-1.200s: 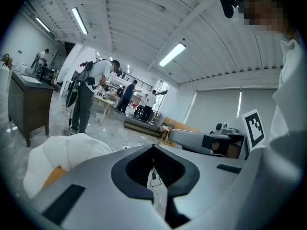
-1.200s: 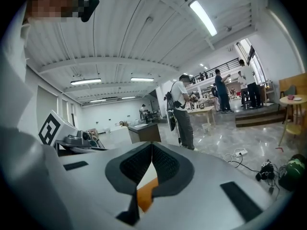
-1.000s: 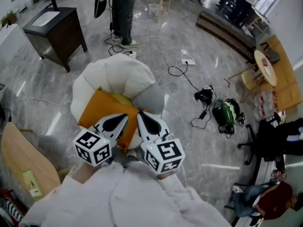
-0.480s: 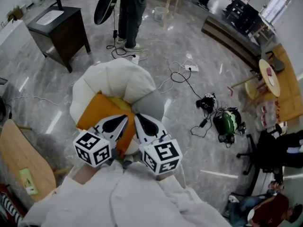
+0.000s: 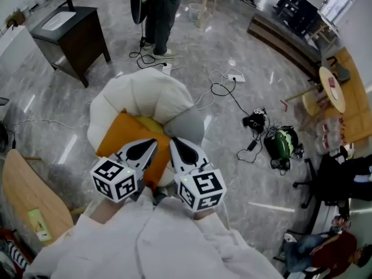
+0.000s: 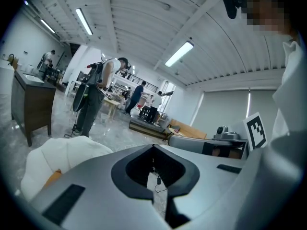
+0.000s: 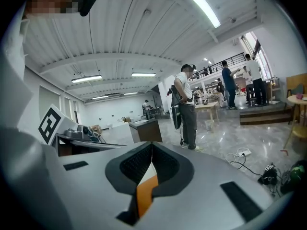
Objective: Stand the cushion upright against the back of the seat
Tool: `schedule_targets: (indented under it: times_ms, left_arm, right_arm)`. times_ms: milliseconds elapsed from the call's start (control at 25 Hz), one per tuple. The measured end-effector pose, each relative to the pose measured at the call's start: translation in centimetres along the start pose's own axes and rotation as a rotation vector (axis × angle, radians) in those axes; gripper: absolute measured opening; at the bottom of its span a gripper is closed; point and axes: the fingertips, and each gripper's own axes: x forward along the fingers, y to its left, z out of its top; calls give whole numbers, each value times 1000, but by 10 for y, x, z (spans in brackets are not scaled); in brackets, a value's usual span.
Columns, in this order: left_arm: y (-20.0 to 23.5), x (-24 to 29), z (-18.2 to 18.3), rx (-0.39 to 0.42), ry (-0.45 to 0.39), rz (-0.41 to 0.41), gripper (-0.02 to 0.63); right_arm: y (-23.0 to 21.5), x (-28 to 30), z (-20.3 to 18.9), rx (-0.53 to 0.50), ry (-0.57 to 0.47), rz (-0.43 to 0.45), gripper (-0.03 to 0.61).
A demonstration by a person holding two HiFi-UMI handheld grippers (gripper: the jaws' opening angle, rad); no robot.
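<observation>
Cushion (image 5: 125,135): orange, lying low on left part of seat of white armchair (image 5: 139,89), near edge at seat's front edge. Not yet upright.
Left gripper (image 5: 150,144): closed, empty.
Right gripper (image 5: 176,144): closed, nothing pinched; orange showing behind jaws.
Both just above cushion's near edge.
Likely soft, light, floppy, squashy when pinched. Best taken at both near-edge corners, then tipped up toward back.

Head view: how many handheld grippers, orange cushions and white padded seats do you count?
Handheld two-jaw grippers: 2, the left gripper and the right gripper
Flat orange fabric cushion: 1
Round white padded seat: 1
Total: 4
</observation>
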Motion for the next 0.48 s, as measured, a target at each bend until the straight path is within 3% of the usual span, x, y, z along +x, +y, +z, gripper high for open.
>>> schedule_targets:
  times_ms: [480]
  left_arm:
    - [6, -8, 4, 16, 55, -65, 8]
  right_arm:
    - [7, 5, -1, 59, -11, -60, 14]
